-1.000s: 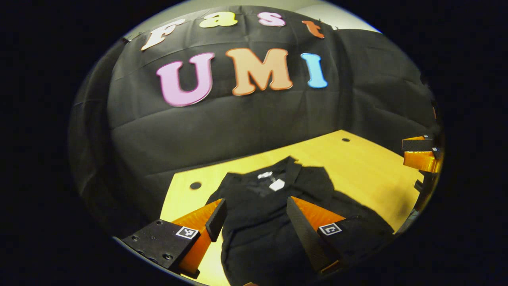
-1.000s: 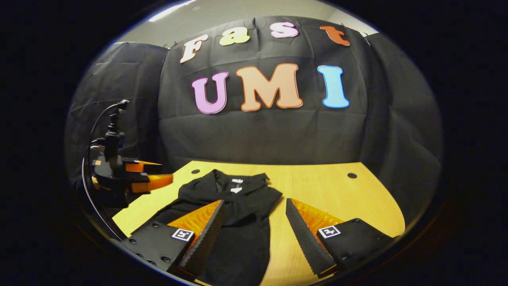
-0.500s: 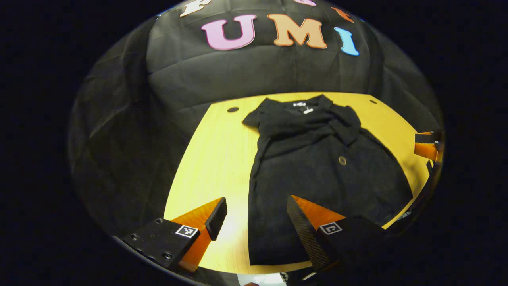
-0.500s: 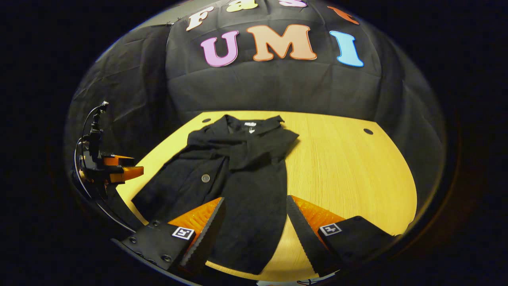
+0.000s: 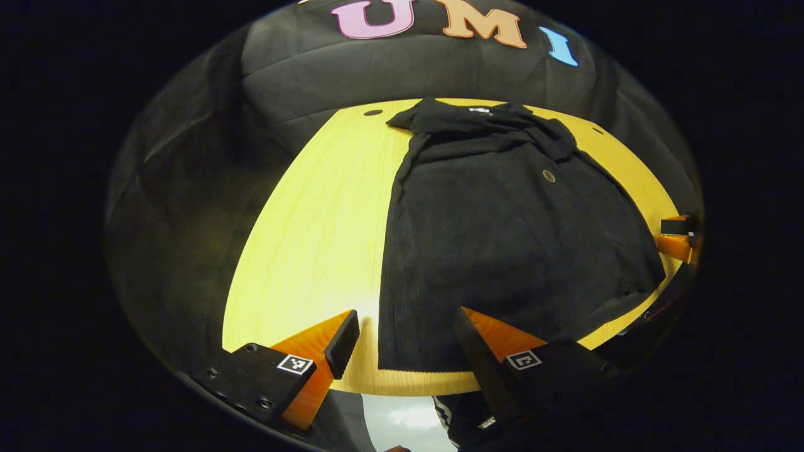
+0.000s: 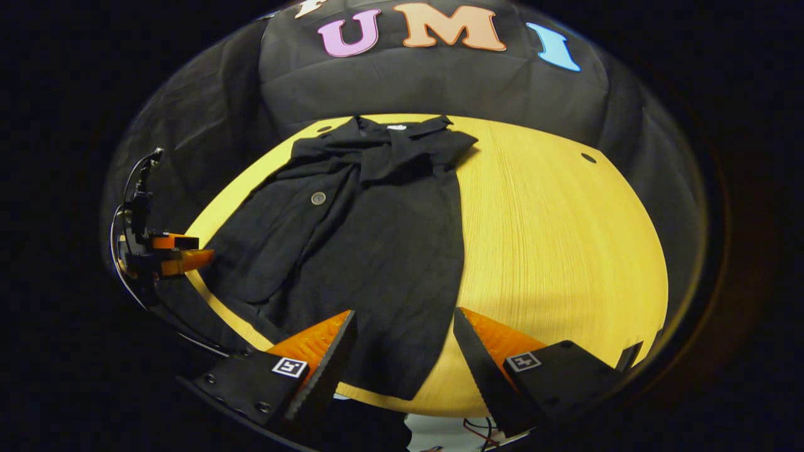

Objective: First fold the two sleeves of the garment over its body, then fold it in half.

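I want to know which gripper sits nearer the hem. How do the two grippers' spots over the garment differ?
The left gripper straddles the garment's left hem corner, one finger over bare table; the right gripper straddles its right hem corner, left finger over cloth, right finger over table. Both are open and hold nothing.

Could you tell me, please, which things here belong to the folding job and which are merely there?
For the job:
- black garment, sleeves folded across its chest
- left gripper, open
- right gripper, open

Merely there:
- wooden table
- round hole in the tabletop
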A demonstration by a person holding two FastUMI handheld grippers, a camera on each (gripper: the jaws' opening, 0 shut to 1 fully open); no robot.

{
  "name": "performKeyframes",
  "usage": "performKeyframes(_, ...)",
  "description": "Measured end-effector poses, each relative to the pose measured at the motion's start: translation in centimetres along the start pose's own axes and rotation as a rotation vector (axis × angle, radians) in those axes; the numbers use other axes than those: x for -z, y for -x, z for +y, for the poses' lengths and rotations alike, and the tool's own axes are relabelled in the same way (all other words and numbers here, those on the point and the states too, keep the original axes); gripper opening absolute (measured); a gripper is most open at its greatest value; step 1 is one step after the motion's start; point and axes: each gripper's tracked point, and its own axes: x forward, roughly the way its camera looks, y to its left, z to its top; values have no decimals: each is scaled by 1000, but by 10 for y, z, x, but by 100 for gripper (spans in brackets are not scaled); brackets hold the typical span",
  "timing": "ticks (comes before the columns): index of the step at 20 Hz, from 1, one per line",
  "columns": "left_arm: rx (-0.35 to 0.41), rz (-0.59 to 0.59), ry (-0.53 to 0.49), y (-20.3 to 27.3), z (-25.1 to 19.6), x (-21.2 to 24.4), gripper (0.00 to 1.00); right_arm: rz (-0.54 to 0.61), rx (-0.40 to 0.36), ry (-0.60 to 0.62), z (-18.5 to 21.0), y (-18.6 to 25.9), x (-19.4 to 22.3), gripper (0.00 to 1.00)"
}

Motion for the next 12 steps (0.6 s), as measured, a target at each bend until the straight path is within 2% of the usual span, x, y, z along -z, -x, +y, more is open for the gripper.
performKeyframes(1, -3, -22, 8, -2, 0, -5, 96, 18, 3, 1, -1, -2, 4, 94)
performKeyframes(2, -3, -7, 14, -3, -1, -1, 95, 43, 13, 3, -2, -4, 11, 99)
performKeyframes(3, -1, -27, 25, -2, -2, -3, 95, 72, 17, 7, -1, -7, 19, 94)
performKeyframes(4, 7, -23, 30, -4, -4, 0, 96, 90, 13, 7, 1, -9, 24, 99)
performKeyframes(5, 8, -36, 43, -4, -3, -1, 95, 127, 20, 15, -1, -10, 29, 98)
performKeyframes(6, 10, -35, 59, -5, -5, -1, 94, 110, 28, 34, -3, -9, 26, 94)
performKeyframes(8, 20, -49, 94, -6, -12, -3, 92, 132, 34, 69, -2, -8, 28, 98)
performKeyframes(10, 30, -66, 75, -6, -13, -4, 89, 140, 22, 77, 0, -7, 28, 96)
performKeyframes(11, 39, -75, 62, -6, -12, -4, 87, 140, 18, 82, 1, -7, 26, 89)
performKeyframes(12, 50, -86, 51, -7, -17, -2, 77, 143, 11, 83, 5, -9, 22, 84)
